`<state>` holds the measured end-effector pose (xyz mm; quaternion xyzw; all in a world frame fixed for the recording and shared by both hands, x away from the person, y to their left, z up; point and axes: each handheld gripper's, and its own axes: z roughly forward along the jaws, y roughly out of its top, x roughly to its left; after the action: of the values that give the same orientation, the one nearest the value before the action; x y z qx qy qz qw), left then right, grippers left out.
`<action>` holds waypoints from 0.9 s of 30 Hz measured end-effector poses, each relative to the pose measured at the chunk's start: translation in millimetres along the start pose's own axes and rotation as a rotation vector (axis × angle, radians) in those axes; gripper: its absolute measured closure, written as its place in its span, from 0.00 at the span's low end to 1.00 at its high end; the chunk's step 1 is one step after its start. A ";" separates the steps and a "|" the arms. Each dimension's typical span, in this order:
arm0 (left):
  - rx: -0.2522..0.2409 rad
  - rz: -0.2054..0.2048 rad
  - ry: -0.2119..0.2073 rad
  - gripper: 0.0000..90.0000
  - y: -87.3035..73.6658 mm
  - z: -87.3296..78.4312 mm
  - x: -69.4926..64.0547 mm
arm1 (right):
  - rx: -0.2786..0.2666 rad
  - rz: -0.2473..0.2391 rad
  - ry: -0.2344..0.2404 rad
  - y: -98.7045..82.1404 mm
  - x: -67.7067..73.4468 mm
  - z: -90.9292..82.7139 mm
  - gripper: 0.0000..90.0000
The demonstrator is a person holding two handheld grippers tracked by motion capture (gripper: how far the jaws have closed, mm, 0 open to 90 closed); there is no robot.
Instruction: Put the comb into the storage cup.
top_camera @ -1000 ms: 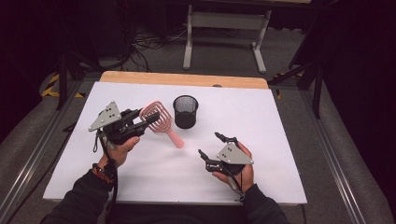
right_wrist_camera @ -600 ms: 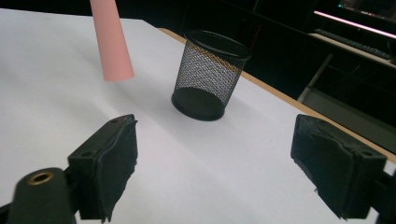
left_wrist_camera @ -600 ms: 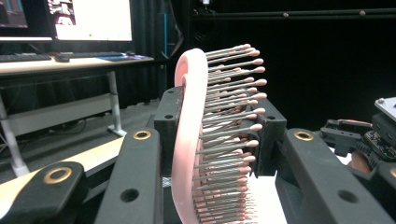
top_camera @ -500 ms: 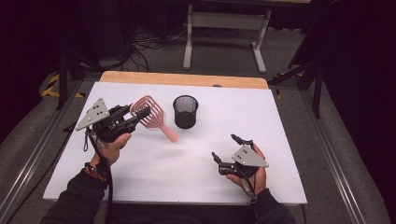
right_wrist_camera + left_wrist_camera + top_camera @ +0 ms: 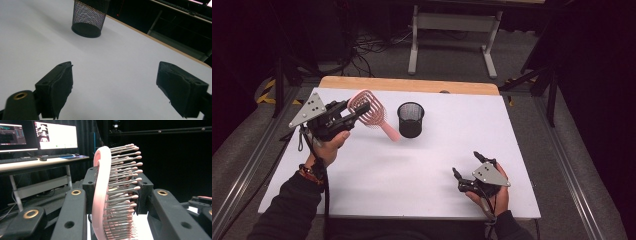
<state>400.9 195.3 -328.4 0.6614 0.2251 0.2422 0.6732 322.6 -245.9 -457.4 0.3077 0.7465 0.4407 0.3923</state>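
Now the left gripper (image 5: 349,114), clenched on the pink hairbrush (image 5: 371,111), has lifted it left, away from the mesh cup (image 5: 410,119); the right gripper (image 5: 467,175) (empty, jaws just opening then easing slightly) has withdrawn over the table (image 5: 422,160).

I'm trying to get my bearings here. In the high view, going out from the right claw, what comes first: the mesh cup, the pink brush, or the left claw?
Measured from the right claw, near the table's front right:
1. Mesh cup, upright at mid-table, toward the back.
2. Pink brush, just left of the cup, held off the table.
3. Left claw, far left, shut on the brush's head.
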 end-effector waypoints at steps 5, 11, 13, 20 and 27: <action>-0.008 0.038 0.005 0.71 22.5 2.6 -0.4 | -0.005 0.010 -0.010 -1.6 -2.7 -2.9 0.15; -0.003 0.074 0.000 0.71 42.1 12.6 -2.0 | 0.009 -0.006 -0.025 -1.0 -1.6 -1.4 0.15; -0.001 0.087 -0.008 0.71 48.8 18.1 -2.8 | 0.012 -0.012 -0.017 -0.9 -0.7 -0.6 0.15; 0.007 0.133 -0.027 0.71 64.2 36.0 -5.6 | 0.018 -0.024 -0.023 0.5 2.3 0.7 0.15; 0.019 0.151 -0.025 0.71 69.7 54.9 -8.4 | 0.014 -0.022 -0.019 0.6 1.6 0.0 0.15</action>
<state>426.6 147.7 -257.6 0.6857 0.1684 0.2819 0.6496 321.9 -244.4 -457.4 0.3066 0.7491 0.4280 0.4021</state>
